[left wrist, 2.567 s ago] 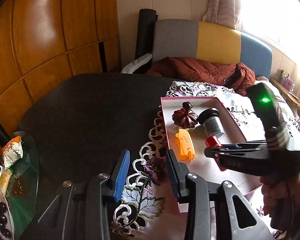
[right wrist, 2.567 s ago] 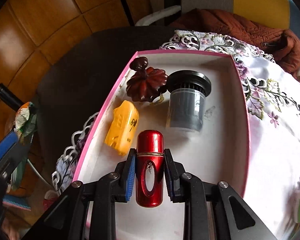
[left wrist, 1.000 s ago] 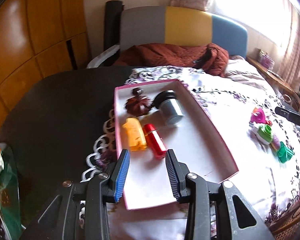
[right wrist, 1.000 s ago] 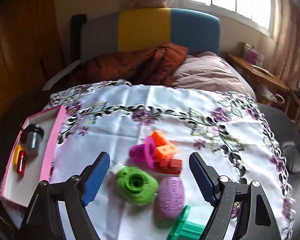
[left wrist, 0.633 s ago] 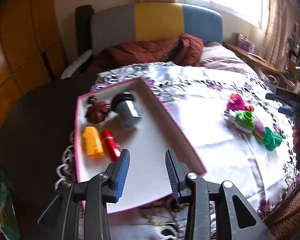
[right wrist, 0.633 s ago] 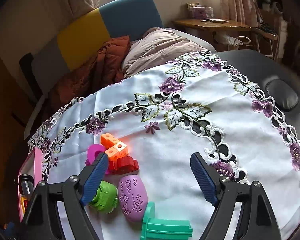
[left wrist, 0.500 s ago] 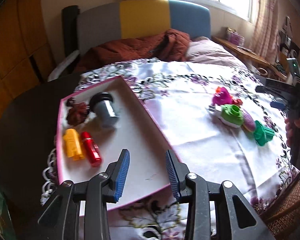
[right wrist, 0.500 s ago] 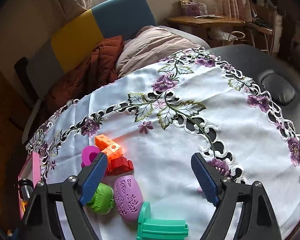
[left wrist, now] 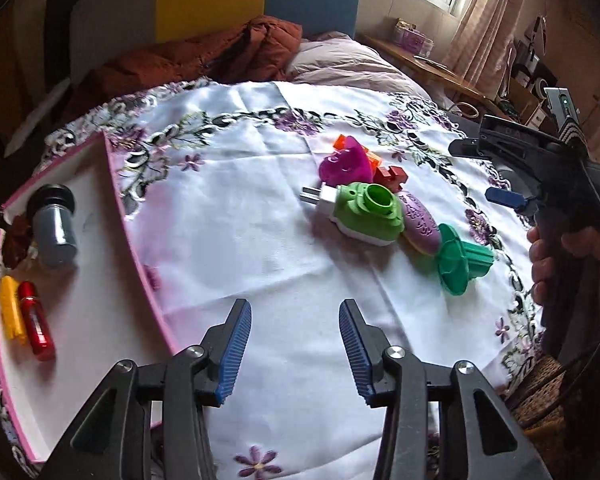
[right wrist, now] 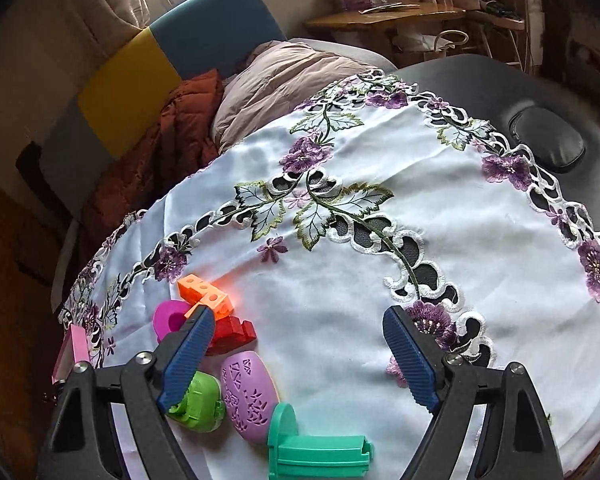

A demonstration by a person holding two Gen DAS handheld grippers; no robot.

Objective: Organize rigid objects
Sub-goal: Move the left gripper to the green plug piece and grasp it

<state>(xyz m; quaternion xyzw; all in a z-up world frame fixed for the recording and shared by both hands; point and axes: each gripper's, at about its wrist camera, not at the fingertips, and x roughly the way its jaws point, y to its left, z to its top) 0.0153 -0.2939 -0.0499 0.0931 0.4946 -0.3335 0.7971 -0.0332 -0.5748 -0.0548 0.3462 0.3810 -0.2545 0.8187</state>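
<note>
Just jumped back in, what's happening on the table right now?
A person with two handheld grippers is sorting small items into the pink-rimmed white tray, which holds a red metal tube, a yellow plastic piece and a grey cylinder. Both the left gripper and the right gripper are open and empty, over the cluster of plastic toys on the embroidered cloth.

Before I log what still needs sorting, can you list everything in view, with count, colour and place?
Tray: 1, pink-rimmed, left on the cloth.
Canister: 1, grey, black cap, in tray.
Carved piece: 1, dark red, in tray, mostly hidden.
Yellow piece: 1, in tray.
Red cylinder: 1, beside the yellow piece.
Loose toys on cloth: orange block, magenta piece, red block, green piece, purple oval, teal piece, clustered.
Tablecloth: 1, white, purple flowers.
Left gripper: open, empty.
Right gripper: open, empty.
</note>
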